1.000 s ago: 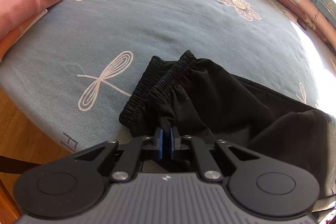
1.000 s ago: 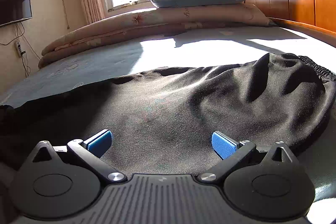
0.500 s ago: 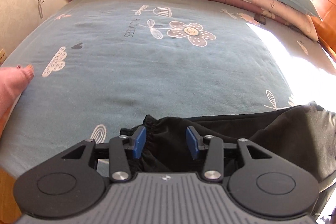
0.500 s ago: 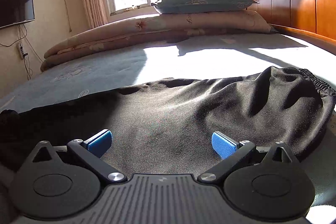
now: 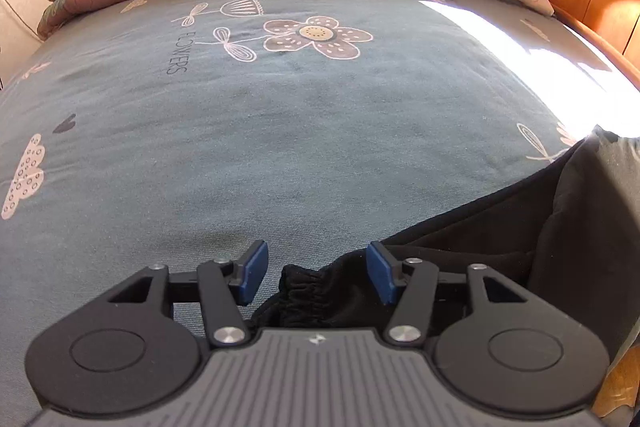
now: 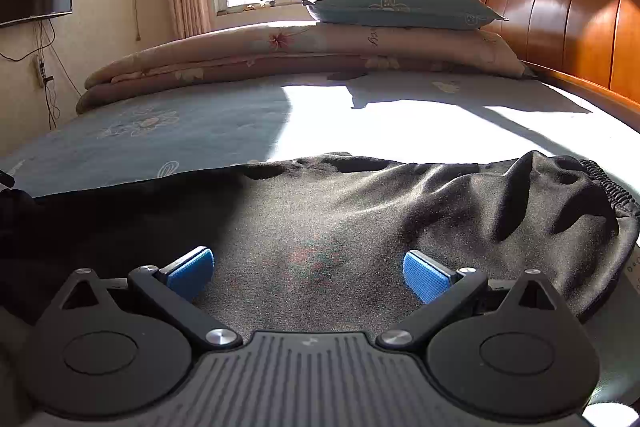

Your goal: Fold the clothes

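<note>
In the left wrist view, the left tongs [image 5: 316, 273] are seen opening, the black trousers' [image 5: 460, 243] cuff lying ungripped between them at 6 o'clock on the bed [image 5: 280, 131], while in the right wrist view the right tongs [image 6: 310, 273] are held wide open and empty over the trousers [image 6: 360, 211], spread from 9 to 3 o'clock.

We see our left gripper [image 5: 316, 273] as matte black: two rounded housings, each with a shallow disc pressed in, and angled link arms fixed by silver screws. A ribbed grey plate between them bears a small white mark. Its fingers carry dark blue pads [image 5: 253, 273]. Our right gripper [image 6: 308, 273] has the same build, with brighter blue, finely textured pads [image 6: 426, 279].
</note>
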Available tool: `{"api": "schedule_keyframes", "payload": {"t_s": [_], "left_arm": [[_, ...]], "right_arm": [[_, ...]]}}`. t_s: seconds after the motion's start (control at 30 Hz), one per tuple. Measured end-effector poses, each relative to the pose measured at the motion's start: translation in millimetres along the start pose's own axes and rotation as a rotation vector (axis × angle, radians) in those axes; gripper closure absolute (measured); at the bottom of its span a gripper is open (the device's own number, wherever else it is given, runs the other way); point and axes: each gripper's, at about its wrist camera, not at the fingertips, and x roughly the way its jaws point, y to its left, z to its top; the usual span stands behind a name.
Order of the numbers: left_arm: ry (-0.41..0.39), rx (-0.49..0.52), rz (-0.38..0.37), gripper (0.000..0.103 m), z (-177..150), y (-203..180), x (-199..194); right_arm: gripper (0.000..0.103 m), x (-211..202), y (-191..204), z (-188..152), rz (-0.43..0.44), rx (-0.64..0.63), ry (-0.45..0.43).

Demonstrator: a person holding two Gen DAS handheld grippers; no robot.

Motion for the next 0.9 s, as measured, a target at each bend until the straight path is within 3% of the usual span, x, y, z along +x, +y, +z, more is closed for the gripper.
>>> {"api": "schedule_keyframes", "payload": {"t_s": [0.13,0.23,0.33,0.4,0.5,0.67,0.9], "left_arm": [[0.0,-0.05,-0.033,0.045,-20,17,10],[-0.035,-0.033,-0.063,0.048,-24,18,10],[-0.018,-0.014,-0.101,0.049,-22,17,16],[-0.029,0.007,-0.104,0.067,-21,13,14],[-0.103,0.044,-0.096,0.081,-22,6,-2],[-0.204,0.047,-0.107,0.084,-28,0,-38],[-0.415,-0.076,-0.108,0.084,-33,16,-99]], "right_arm": [[0.0,7,8,2,0.006,-0.01,0.021],[0.0,11,15,2,0.007,-0.024,0.034],[0.0,14,21,1,0.01,-0.036,0.05],[0.0,13,26,0,0.011,-0.049,0.05],[0.0,9,33,1,0.01,-0.083,0.045],[0.0,9,38,3,0.018,-0.092,0.048],[0.0,7,46,3,0.037,-0.112,0.035]]}}
